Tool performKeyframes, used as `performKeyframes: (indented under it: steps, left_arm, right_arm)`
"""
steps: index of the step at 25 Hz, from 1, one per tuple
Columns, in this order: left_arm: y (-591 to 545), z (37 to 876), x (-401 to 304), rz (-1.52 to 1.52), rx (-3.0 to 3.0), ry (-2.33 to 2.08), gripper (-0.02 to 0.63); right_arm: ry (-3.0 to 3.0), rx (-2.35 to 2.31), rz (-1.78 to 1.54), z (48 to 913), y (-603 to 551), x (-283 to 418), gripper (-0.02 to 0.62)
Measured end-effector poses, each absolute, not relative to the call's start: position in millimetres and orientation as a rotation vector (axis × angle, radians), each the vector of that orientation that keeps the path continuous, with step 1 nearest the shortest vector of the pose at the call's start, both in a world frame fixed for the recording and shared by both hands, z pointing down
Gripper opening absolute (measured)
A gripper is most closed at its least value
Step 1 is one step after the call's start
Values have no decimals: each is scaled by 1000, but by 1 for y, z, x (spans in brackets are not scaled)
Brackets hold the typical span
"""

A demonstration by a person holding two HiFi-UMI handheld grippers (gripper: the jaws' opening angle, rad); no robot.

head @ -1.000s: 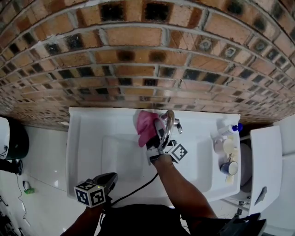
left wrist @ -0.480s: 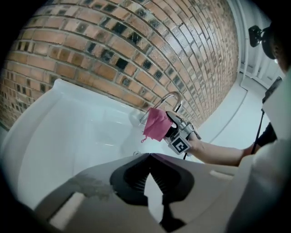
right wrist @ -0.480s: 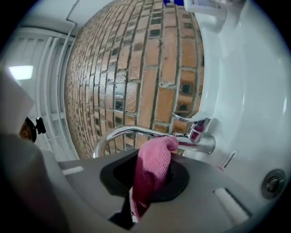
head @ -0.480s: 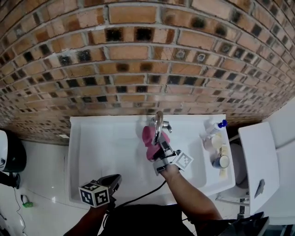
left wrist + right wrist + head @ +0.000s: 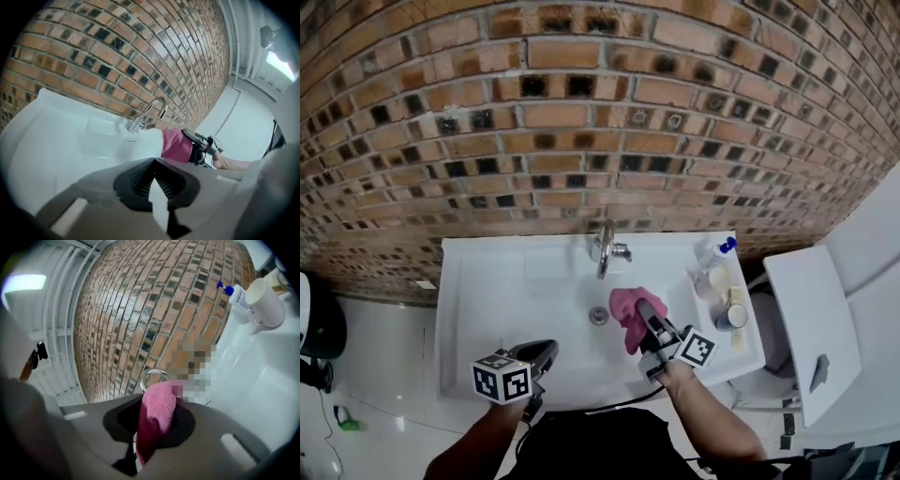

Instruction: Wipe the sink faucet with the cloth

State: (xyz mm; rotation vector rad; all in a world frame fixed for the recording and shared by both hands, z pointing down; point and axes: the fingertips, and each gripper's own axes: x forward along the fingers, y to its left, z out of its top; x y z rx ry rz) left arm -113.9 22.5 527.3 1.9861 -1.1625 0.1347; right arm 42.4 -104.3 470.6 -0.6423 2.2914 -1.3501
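Jaws of my right gripper [image 5: 645, 319] clamp the pink cloth [image 5: 625, 307]; left gripper [image 5: 542, 353] closed, empty. I'd press it far onto the faucet [image 5: 603, 246], following its spout

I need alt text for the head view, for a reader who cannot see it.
From above, the right gripper holds a pink cloth over the basin of a white sink, in front of the chrome faucet and not touching it. The left gripper, shut and empty, hangs at the sink's front edge; a brick wall stands behind.
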Motion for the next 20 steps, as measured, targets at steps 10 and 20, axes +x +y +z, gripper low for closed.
performKeyframes:
  steps: [10, 20]
  left_arm:
    - [70, 507, -63, 45, 1937, -1251, 3]
    - [127, 506, -27, 40, 1882, -1316, 3]
  right_arm:
    - [2662, -574, -1191, 434, -1, 94, 46]
    - [2718, -493, -1253, 449, 80, 143, 46]
